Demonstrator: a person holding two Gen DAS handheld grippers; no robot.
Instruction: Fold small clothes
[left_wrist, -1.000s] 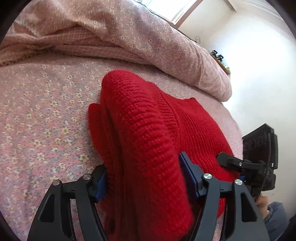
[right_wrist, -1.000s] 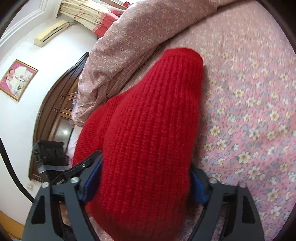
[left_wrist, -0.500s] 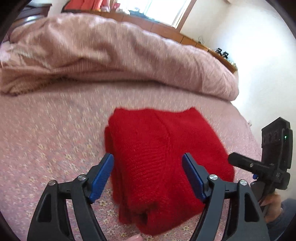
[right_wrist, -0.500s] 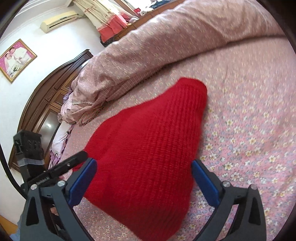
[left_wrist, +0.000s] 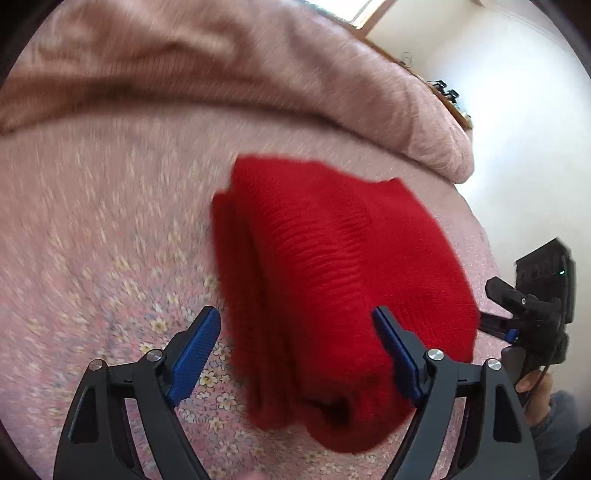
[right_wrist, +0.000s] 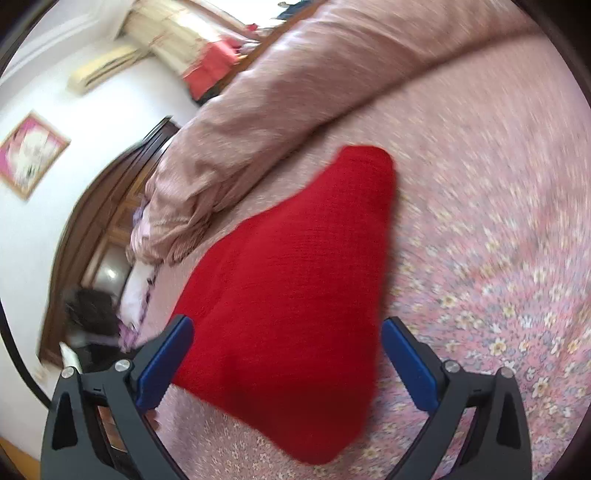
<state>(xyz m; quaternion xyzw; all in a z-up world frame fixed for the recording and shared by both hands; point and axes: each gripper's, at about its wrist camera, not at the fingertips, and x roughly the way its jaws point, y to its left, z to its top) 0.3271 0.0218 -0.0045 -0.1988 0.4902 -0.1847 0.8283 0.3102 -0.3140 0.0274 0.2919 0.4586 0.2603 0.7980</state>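
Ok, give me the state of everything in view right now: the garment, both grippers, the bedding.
Red knit sweater: folded, lying on the bed, not gripped.
Left gripper: jaws opening, pads clear of the sweater.
Right gripper: open wide, holding nothing.
Pink quilt: bunched up behind the sweater.
Floral bedsheet: spread flat.

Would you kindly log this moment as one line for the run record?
red sweater: folded, lying on floral bedsheet | left tool: opening, pads off the knit | right tool: open, empty

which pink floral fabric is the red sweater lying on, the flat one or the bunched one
The flat bedsheet. The red sweater lies folded on it; the bunched quilt sits behind, apart.
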